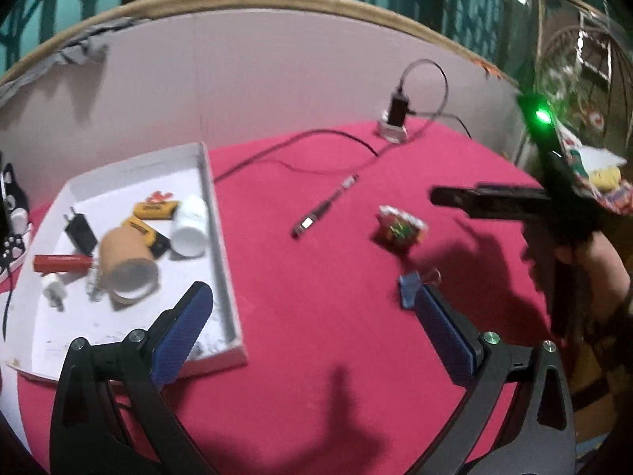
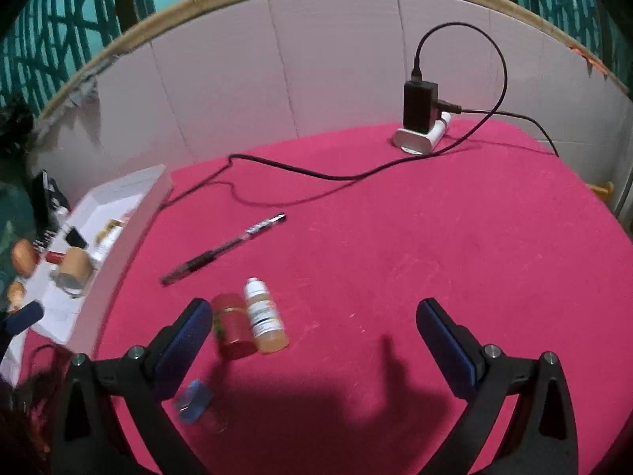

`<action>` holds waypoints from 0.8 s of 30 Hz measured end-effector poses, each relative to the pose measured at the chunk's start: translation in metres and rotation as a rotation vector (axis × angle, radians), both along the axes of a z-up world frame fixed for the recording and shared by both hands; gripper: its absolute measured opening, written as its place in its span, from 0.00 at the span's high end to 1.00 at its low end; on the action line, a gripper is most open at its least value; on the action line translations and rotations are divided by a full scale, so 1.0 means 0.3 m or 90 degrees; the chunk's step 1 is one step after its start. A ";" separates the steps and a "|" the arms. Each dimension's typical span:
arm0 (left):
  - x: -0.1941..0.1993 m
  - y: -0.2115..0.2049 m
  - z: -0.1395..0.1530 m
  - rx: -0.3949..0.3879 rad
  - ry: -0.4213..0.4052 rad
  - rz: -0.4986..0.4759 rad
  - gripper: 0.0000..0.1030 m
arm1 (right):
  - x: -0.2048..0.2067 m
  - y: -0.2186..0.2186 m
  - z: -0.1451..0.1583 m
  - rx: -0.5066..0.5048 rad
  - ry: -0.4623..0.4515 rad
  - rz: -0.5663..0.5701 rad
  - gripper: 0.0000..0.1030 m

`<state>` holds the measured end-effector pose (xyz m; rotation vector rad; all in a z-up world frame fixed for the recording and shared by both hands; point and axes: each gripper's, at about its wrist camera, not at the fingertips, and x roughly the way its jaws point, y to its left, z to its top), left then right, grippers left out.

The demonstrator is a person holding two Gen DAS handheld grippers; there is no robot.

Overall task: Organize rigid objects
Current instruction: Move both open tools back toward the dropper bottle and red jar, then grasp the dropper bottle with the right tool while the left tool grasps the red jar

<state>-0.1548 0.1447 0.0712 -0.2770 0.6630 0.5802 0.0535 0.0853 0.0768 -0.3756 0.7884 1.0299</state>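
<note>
Right jaws (image 2: 314,324) released, empty | left jaws (image 1: 314,308) released | dropper bottle (image 2: 264,316) near right's left finger

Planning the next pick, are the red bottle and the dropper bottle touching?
Touching. The right wrist view shows the red bottle and the dropper bottle lying side by side, sides pressed together.

Both fisheye views were dim and bowed hard at the rims, with black vignetted corners. Light from behind and above threw dark gripper shadows across the magenta tablecloth (image 2: 395,237). Motion blur smeared the shallow white cardboard tray (image 1: 221,261), and a green indicator lamp (image 1: 542,116) flared.
</note>
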 end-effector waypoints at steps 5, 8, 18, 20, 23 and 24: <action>0.007 -0.007 -0.007 -0.002 0.004 -0.007 0.00 | 0.013 0.012 -0.046 -0.027 -0.005 0.036 0.00; 0.000 0.002 -0.010 -0.008 0.005 0.002 0.00 | 0.000 0.039 -0.070 -0.050 -0.027 0.058 0.03; 0.034 0.050 -0.022 -0.019 0.014 0.011 0.00 | -0.070 0.116 -0.117 -0.086 -0.037 0.132 0.50; 0.062 0.066 -0.033 -0.032 0.021 0.012 0.00 | -0.075 0.120 -0.113 -0.086 -0.037 0.140 0.68; 0.104 0.105 -0.062 -0.091 0.018 0.024 0.00 | -0.071 0.095 -0.110 -0.086 -0.037 0.135 0.82; 0.117 0.121 -0.072 -0.117 0.013 0.033 0.00 | -0.060 0.073 -0.109 -0.083 -0.031 0.127 0.82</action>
